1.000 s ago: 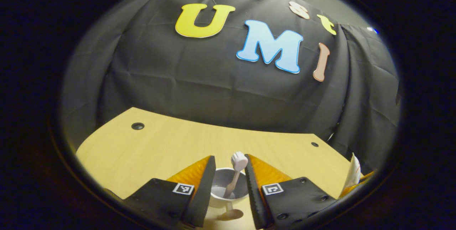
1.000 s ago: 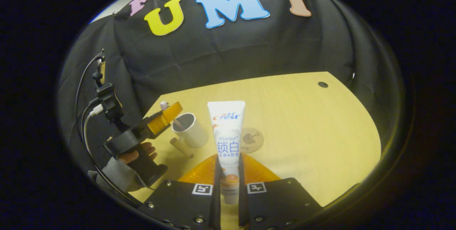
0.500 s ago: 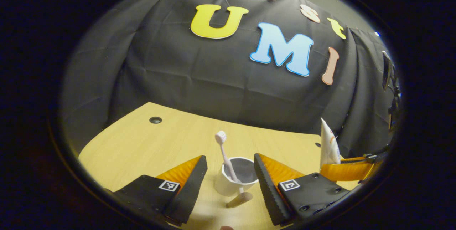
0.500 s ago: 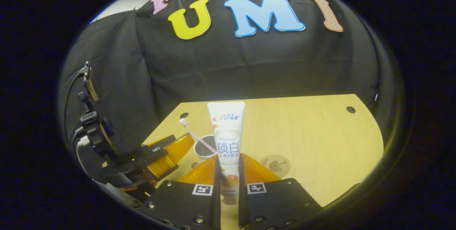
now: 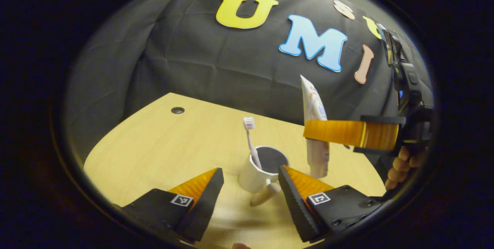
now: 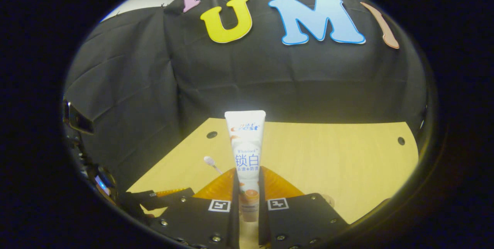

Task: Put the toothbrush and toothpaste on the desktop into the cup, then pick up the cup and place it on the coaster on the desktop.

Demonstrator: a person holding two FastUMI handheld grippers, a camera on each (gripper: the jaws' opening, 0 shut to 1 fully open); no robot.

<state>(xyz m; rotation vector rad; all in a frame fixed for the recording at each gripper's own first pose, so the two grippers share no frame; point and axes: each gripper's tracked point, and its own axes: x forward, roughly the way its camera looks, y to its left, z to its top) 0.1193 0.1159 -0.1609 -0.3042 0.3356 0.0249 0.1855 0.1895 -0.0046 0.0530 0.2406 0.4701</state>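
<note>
Since a second ago the toothpaste has been carried in from the 4 o'clock edge of the left gripper view to hang upright just beside the cup, cap end down, near the rim at about 3 o'clock of it. That white cup stands on the wooden surface with the toothbrush already in it, bristles up, leaning on the rim at 10 o'clock; its wooden handle points toward 6 o'clock. The left gripper has backed away from the cup, its jaws apart and empty on either side of it. The right gripper has its jaws clamped on the toothpaste, which stands straight toward 12 o'clock in the right gripper view. A person's fingers wrap that gripper's handle at 4 o'clock.
</note>
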